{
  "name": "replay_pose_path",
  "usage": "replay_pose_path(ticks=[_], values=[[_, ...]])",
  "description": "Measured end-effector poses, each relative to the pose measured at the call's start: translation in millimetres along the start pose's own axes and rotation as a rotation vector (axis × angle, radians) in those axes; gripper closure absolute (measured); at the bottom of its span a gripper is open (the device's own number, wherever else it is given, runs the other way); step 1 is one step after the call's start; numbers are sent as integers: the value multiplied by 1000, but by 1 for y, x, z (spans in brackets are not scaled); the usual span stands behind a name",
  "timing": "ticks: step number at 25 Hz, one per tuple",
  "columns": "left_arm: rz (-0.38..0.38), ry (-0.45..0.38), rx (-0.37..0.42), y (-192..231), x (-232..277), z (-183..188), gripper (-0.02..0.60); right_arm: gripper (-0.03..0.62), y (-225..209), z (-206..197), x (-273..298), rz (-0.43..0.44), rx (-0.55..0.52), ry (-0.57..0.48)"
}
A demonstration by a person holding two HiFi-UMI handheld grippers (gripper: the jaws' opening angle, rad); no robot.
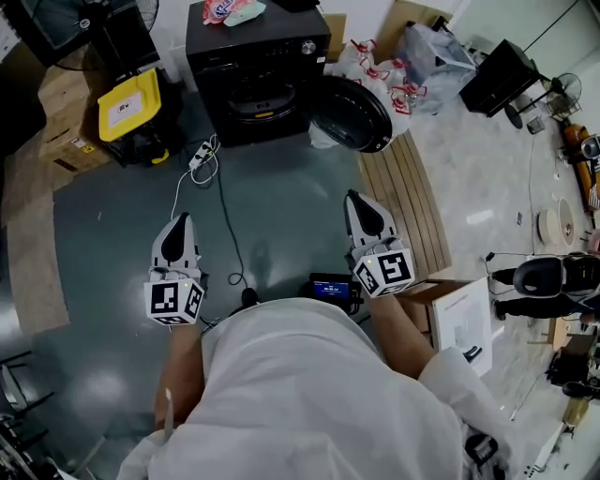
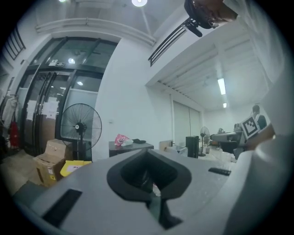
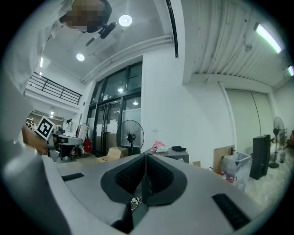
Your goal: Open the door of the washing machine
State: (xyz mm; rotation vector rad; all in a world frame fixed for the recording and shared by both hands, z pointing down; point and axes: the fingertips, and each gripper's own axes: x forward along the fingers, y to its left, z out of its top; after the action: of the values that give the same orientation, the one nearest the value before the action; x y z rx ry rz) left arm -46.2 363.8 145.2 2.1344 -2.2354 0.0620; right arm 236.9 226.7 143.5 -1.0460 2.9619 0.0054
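Held left gripper (image 1: pixel 180 221) and right gripper (image 1: pixel 356 199) closed, empty, well short of the black boxy washing machine (image 1: pixel 258 70) ahead, round dark door (image 1: pixel 352 112) open, nearer the right.

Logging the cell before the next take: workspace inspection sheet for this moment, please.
Surface: grey floor.
Job's things: black washing machine; its round door already swung open.
Clutter: pink bag on machine top; plastic bags right of it; yellow box, cardboard boxes left.
Tools: left tool shut, empty; right tool shut, empty; both short of the machine.
Cables: white power strip and black cable on floor.
Surroundings: wooden slats at right; standing fan at left.
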Motion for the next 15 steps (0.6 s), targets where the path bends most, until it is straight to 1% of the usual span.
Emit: replay_pose_path(ticks=[3, 6, 10, 15], values=[[-24, 14, 1, -1, 4, -4, 574, 556, 6, -4, 6, 2, 29, 5], [-45, 6, -1, -8, 7, -5, 574, 559, 13, -19, 9, 17, 55, 32], [-69, 10, -15, -16, 10, -13, 574, 563, 13, -23, 1, -5, 22, 35], [-66, 27, -34, -21, 8, -22, 574, 563, 6, -26, -9, -35, 2, 39]])
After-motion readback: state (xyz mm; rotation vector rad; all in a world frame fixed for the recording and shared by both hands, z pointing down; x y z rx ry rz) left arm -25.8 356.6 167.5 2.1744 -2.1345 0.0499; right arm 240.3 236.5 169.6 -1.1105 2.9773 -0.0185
